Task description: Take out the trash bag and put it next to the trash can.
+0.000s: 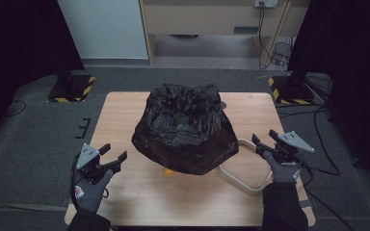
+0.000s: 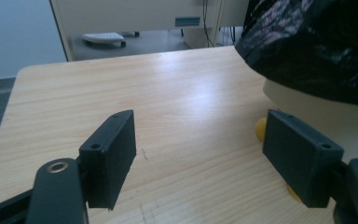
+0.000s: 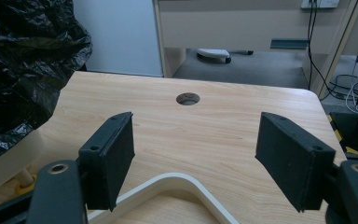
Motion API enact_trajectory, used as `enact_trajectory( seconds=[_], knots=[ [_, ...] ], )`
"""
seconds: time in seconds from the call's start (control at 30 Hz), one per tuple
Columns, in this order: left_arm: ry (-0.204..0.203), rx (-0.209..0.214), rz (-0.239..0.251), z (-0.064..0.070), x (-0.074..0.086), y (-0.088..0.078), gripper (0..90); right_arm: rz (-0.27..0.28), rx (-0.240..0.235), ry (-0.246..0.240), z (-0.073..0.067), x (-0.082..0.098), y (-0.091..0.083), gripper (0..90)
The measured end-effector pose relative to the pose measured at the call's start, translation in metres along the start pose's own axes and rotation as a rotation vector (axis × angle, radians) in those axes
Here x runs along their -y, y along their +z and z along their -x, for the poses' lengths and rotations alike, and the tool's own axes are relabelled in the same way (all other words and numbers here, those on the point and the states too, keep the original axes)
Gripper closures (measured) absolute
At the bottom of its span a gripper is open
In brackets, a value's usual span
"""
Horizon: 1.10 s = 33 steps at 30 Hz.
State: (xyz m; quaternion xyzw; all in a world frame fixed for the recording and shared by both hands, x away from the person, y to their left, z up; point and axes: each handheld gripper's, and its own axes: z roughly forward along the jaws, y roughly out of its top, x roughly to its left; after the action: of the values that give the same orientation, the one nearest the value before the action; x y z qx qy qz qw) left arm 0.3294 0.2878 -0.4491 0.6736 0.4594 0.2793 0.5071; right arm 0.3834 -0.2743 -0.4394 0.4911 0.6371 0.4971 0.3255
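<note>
1. My left gripper (image 1: 114, 155) hangs over the near-left part of the table (image 1: 125, 192), its jaws spread wide with nothing between them.
2. My right gripper (image 1: 264, 139) sits at the near-right edge, also spread wide and empty, above the cream ring (image 1: 243, 185) that lies flat on the wood.
3. The black bag (image 1: 183, 127) stands mid-table, draped over a cream bin (image 2: 317, 109) whose pale wall shows under the plastic in my left gripper view.
4. From my left gripper the bag lies to the right and a little farther off; from my right gripper it lies to the left, as the black plastic (image 3: 23, 70) at the left of that view shows.
5. The bag sits between both hands, about equally near each; I judge neither has the advantage.
6. The bag's skirt spreads widest left to right, so its two side edges face my two grippers.
7. The next move probably calls for each gripper to travel inward to its own side of the bag.
</note>
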Motion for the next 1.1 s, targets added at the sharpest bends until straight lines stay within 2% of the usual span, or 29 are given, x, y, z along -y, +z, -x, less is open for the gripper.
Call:
enact_trajectory(
  seconds=[0.33,0.57,0.63,0.97,1.1],
  knots=[
    [-0.002,-0.003,0.054,-0.002,-0.014,-0.008,25.3,0.028,-0.002,0.006,0.001,-0.010,-0.004,27.9],
    [0.003,0.007,0.105,-0.001,-0.031,-0.015,25.3,0.058,-0.012,0.015,-0.001,-0.020,-0.006,28.0],
    [0.008,0.013,0.119,0.001,-0.037,-0.017,25.3,0.066,-0.026,0.028,-0.002,-0.023,-0.007,28.0],
    [0.038,0.056,0.185,0.017,-0.062,-0.025,26.6,0.132,-0.058,0.013,-0.015,-0.051,-0.018,29.1],
    [0.054,0.065,0.217,0.025,-0.075,-0.030,27.1,0.149,-0.082,-0.012,-0.022,-0.059,-0.021,29.3]
  ],
)
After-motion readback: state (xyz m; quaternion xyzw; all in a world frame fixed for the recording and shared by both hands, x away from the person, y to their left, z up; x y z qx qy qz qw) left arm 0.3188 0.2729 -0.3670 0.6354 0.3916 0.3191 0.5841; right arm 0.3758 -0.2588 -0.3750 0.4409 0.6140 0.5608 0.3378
